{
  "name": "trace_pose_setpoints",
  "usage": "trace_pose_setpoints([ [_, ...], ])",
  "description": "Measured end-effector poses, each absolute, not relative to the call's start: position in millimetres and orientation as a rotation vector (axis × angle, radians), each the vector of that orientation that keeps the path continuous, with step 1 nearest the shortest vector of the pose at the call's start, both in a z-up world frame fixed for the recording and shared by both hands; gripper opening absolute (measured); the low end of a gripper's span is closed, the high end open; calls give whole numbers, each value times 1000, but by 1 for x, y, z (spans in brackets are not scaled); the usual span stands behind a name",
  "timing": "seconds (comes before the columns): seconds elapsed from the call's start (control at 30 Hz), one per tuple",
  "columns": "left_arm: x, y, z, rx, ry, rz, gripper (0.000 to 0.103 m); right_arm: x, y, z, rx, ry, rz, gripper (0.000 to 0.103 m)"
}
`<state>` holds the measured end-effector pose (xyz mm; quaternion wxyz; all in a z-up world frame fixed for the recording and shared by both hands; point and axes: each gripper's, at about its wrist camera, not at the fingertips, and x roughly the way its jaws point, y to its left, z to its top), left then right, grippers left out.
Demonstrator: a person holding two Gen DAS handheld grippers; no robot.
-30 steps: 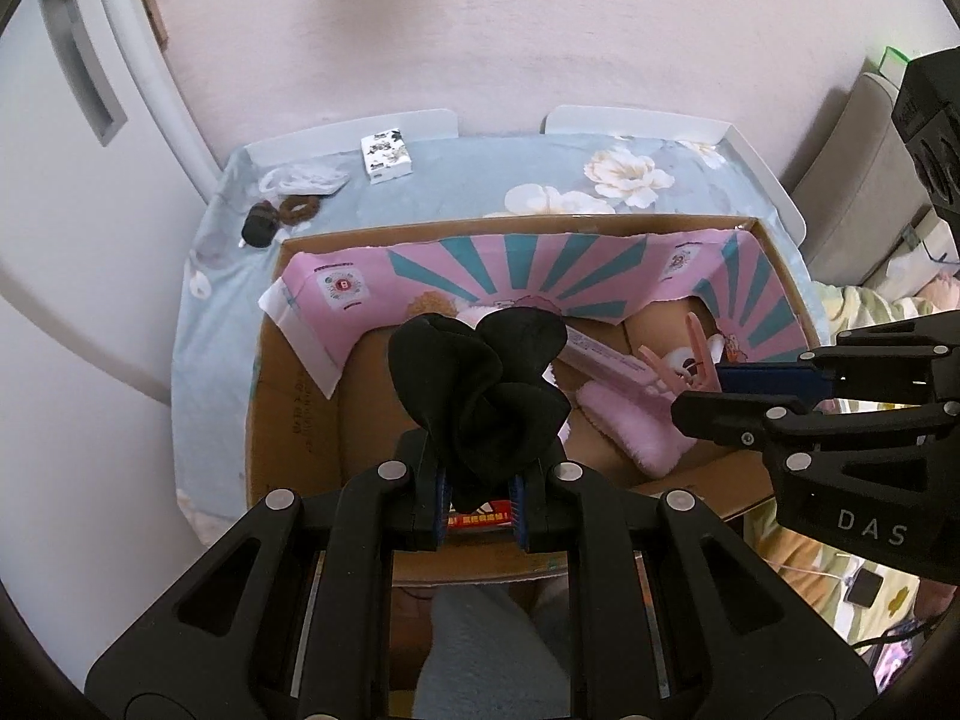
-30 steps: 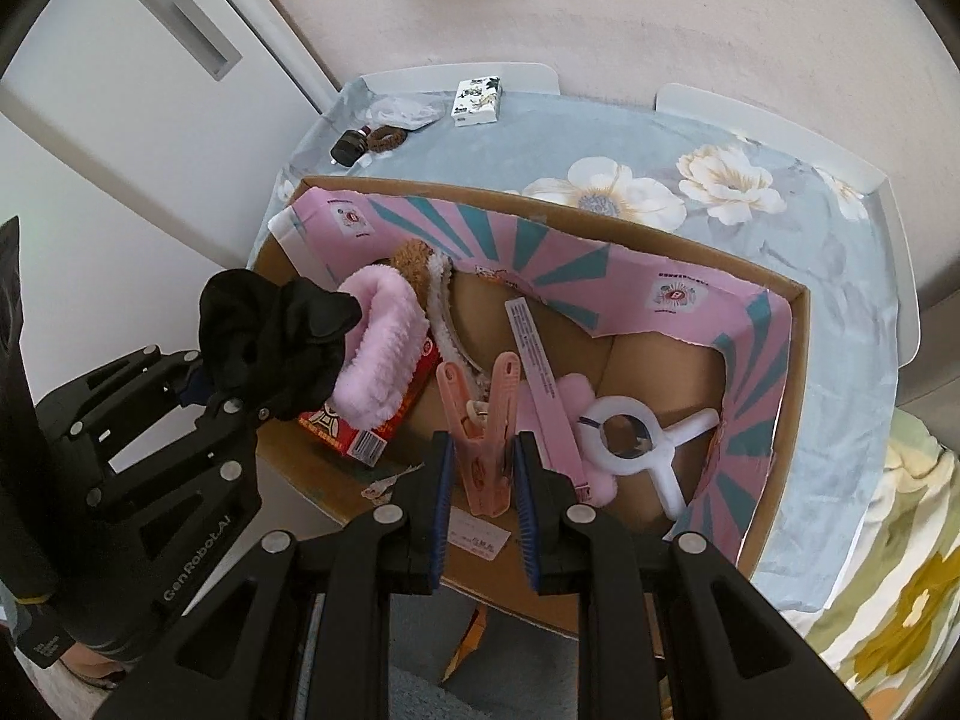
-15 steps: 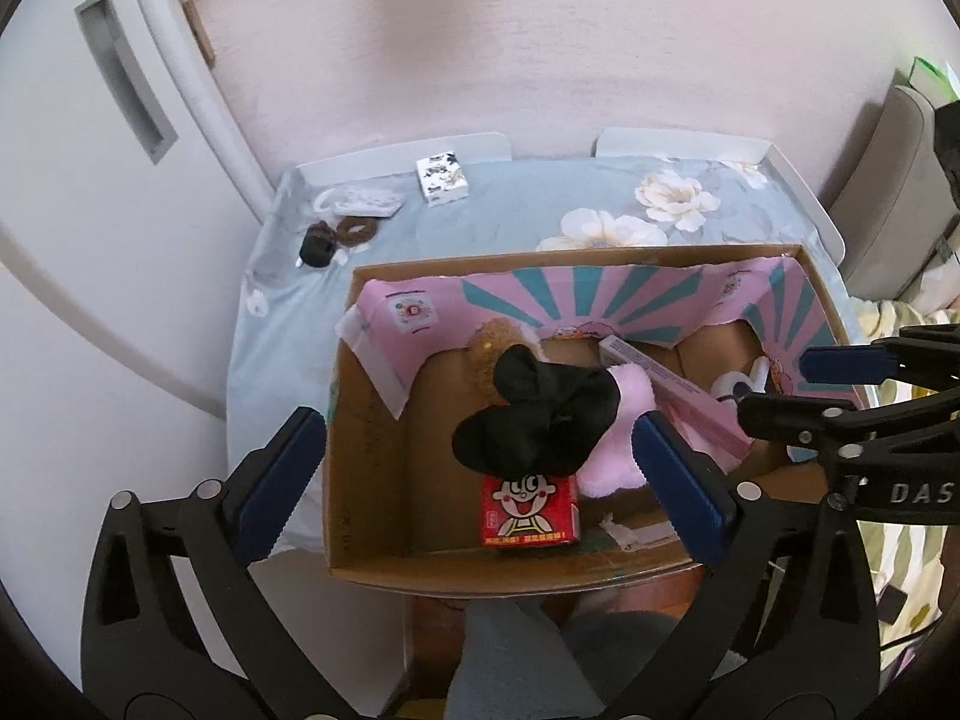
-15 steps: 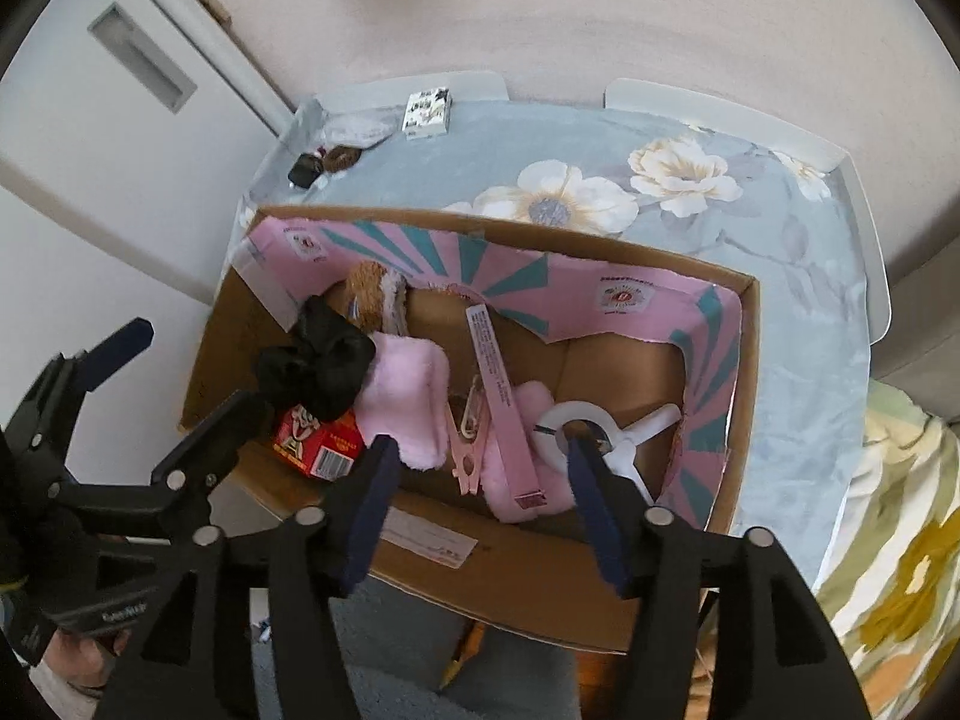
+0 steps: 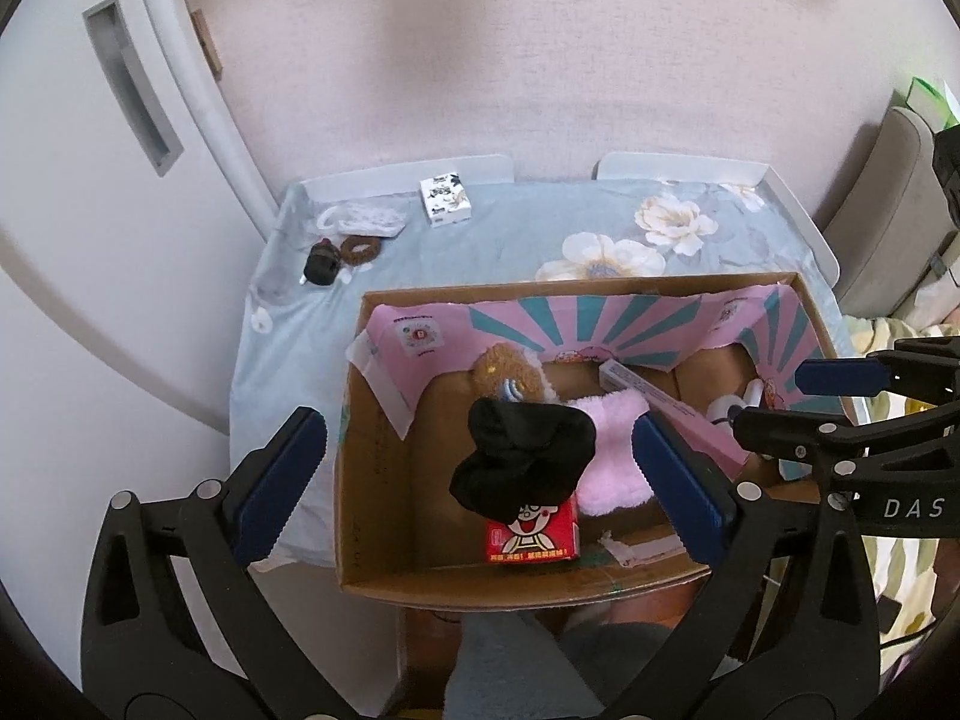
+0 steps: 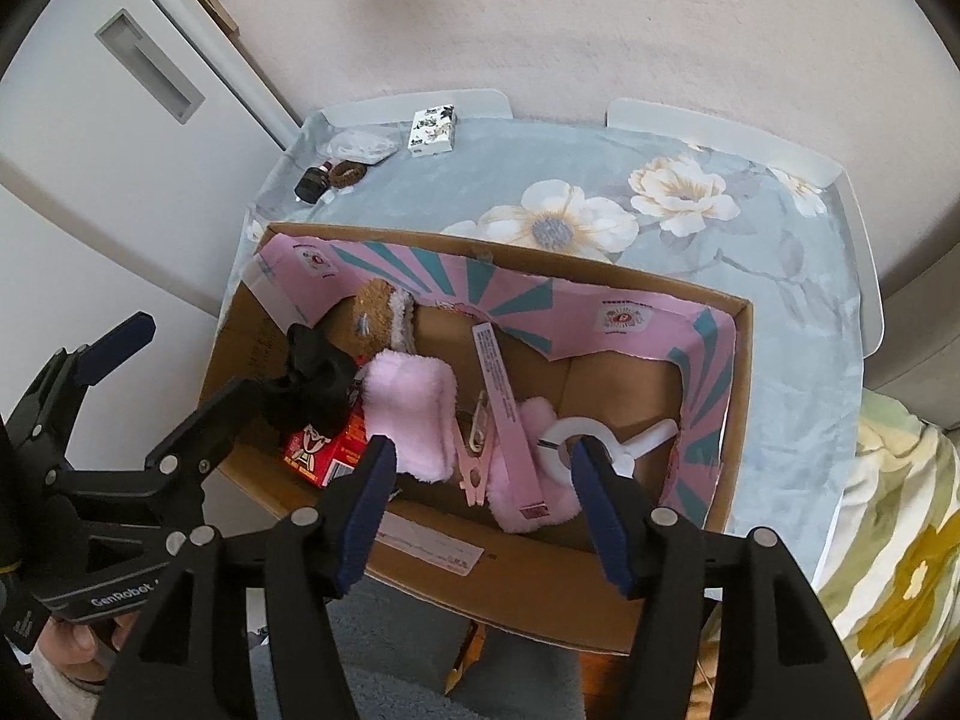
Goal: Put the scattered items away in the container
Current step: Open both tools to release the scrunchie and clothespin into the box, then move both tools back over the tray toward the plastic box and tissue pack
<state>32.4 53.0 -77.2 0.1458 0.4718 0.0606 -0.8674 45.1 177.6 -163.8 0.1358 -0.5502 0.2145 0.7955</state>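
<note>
Now over the open brown cardboard box (image 5: 384,480) on the flower-print blue-clothed desk (image 5: 540,228): left gripper (image 5: 480,468) spread wide, nothing between its blue pads, just opened; black crumpled fabric piece (image 5: 522,462) lying in the box atop the red cartoon-face carton (image 5: 531,534), beside a fluffy pink cloth (image 5: 609,456). Right gripper (image 6: 480,492) half open after widening, empty, above the pink plastic clothes peg (image 6: 474,468) and pink flat tube box (image 6: 501,396). White plastic ring piece (image 6: 576,432) alongside. Left out on the desk: small white printed box (image 5: 445,200), dark cap-like object (image 5: 321,261), possibly a brown hair tie (image 5: 360,249)
</note>
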Motion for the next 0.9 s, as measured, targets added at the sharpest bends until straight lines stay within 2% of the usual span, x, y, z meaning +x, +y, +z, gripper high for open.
trace_pose_setpoints([
  [0.4,22,35,-68,1342,166,-2487,102,28,183,-160,-1591,629,2332,57],
  [0.9,-2,-35,-61,1337,256,-2437,102,-32,187,-151,-1613,631,2359,57],
])
